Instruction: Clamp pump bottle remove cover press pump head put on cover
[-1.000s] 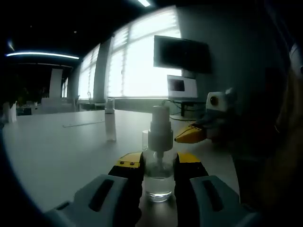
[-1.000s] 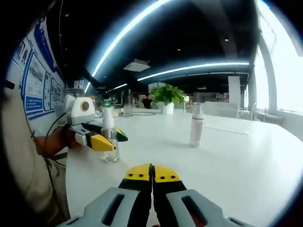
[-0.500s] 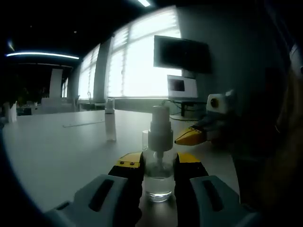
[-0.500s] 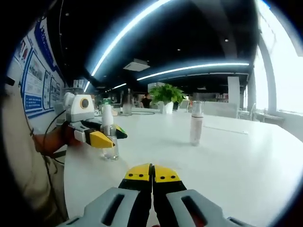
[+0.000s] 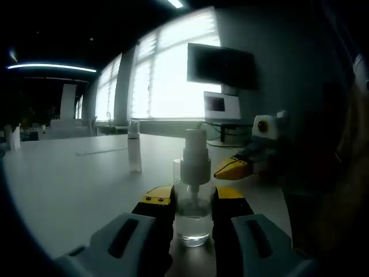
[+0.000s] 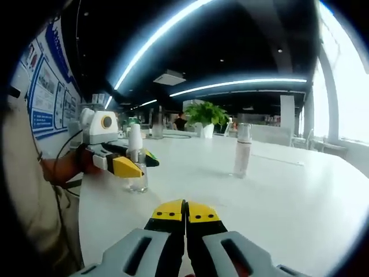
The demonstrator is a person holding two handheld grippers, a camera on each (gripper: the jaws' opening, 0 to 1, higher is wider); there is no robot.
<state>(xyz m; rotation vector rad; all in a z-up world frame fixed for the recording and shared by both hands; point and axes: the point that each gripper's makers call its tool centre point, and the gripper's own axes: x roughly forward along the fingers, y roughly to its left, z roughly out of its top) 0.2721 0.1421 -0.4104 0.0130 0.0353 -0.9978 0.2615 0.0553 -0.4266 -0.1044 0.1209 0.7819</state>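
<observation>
— What stands ahead of the left gripper (image 5: 193, 199)?
— A slim bottle (image 5: 134, 151), upright on the white table (image 5: 69, 179), ahead and to the left. Far behind it are bright windows (image 5: 173, 75). A dark screen (image 5: 222, 67) hangs ahead to the right.
— And ahead of the right gripper (image 6: 185, 209)?
— A green plant (image 6: 206, 115) far ahead, light strips (image 6: 155, 37) on the ceiling above, posters (image 6: 43, 86) on the wall to the left.
</observation>
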